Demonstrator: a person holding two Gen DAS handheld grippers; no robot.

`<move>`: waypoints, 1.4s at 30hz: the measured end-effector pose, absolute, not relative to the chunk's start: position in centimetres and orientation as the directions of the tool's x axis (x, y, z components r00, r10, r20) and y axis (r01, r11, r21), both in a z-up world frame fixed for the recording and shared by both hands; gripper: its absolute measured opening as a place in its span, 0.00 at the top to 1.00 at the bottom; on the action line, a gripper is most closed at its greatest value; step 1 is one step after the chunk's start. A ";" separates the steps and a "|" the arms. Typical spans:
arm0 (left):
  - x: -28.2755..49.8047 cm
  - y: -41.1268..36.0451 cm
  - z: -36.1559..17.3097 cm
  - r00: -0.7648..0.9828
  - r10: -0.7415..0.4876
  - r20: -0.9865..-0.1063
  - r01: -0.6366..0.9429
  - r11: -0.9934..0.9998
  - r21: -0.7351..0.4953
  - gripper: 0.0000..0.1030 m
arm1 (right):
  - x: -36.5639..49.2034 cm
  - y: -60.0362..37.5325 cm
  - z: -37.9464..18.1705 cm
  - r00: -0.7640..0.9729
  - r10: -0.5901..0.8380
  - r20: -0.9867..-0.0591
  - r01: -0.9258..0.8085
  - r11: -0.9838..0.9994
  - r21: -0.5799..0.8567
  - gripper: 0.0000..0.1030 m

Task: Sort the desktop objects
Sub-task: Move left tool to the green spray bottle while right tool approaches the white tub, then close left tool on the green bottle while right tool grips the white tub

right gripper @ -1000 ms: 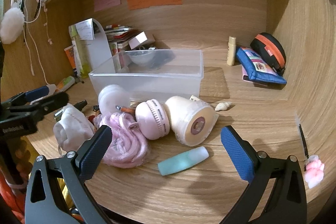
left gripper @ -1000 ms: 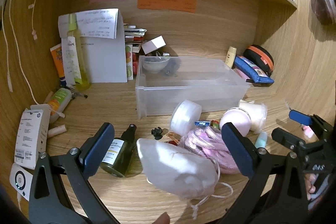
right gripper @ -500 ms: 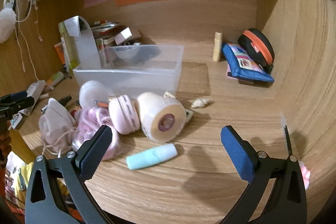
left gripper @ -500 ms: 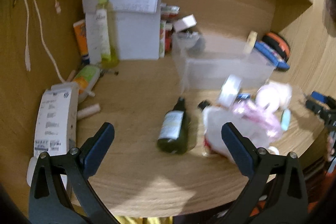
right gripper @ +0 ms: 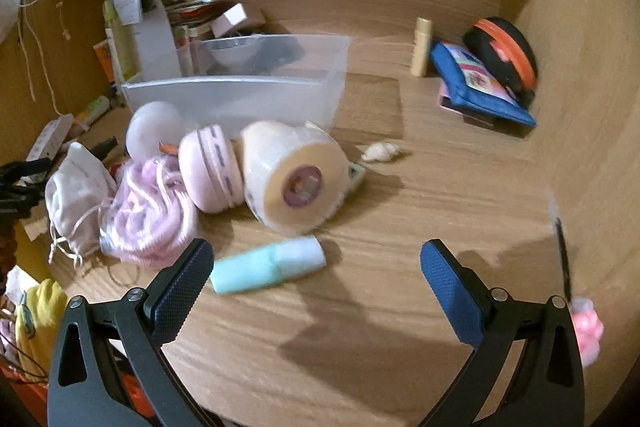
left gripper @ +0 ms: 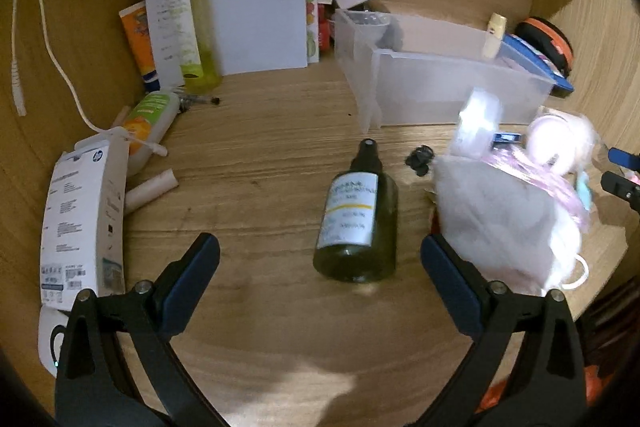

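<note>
A dark green spray bottle (left gripper: 358,219) lies on the wooden desk with its cap pointing away. My left gripper (left gripper: 320,267) stands wide over its base, jaws closing, pads clear of the glass. To its right lie a white drawstring pouch (left gripper: 500,223) and a pink cord bundle (left gripper: 556,179). In the right wrist view my right gripper (right gripper: 316,271) is open above bare desk, just right of a mint tube (right gripper: 268,269). Beyond it lie a cream tape roll (right gripper: 296,183), a pink round case (right gripper: 210,173) and the pink cord bundle (right gripper: 148,211). A clear plastic bin (right gripper: 240,95) stands behind.
On the left lie a white printed box (left gripper: 80,215), an orange-green tube (left gripper: 150,119) and a small white stick (left gripper: 150,187). A tall yellow spray bottle (left gripper: 188,23) and papers (left gripper: 256,15) stand at the back. A blue pouch (right gripper: 480,87) and black-orange case (right gripper: 504,51) sit far right.
The left gripper swung left and dipped, so the green bottle now lies between its jaws instead of the white pouch. The right gripper came lower and closer over the mint tube.
</note>
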State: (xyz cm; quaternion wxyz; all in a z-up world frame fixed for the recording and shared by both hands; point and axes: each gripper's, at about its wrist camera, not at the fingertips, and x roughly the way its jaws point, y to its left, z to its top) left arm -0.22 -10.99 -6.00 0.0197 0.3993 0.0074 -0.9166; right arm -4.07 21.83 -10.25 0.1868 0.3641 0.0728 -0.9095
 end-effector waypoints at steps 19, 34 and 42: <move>-3.8 -11.6 -7.2 -0.655 0.007 -0.755 0.062 -0.996 -0.064 0.45 | -10.1 19.7 -11.9 -0.565 -0.285 -0.774 0.472 -0.881 -0.021 0.22; -2.6 -12.8 -5.5 -0.713 -0.024 -0.700 0.117 -0.990 -0.084 0.60 | -8.4 19.8 -10.4 -0.611 -0.337 -0.716 0.487 -0.874 -0.004 0.37; -2.7 -12.3 -3.7 -0.757 -0.014 -0.653 0.105 -0.989 -0.101 0.60 | -8.1 20.2 -9.5 -0.638 -0.343 -0.690 0.479 -0.878 -0.006 0.41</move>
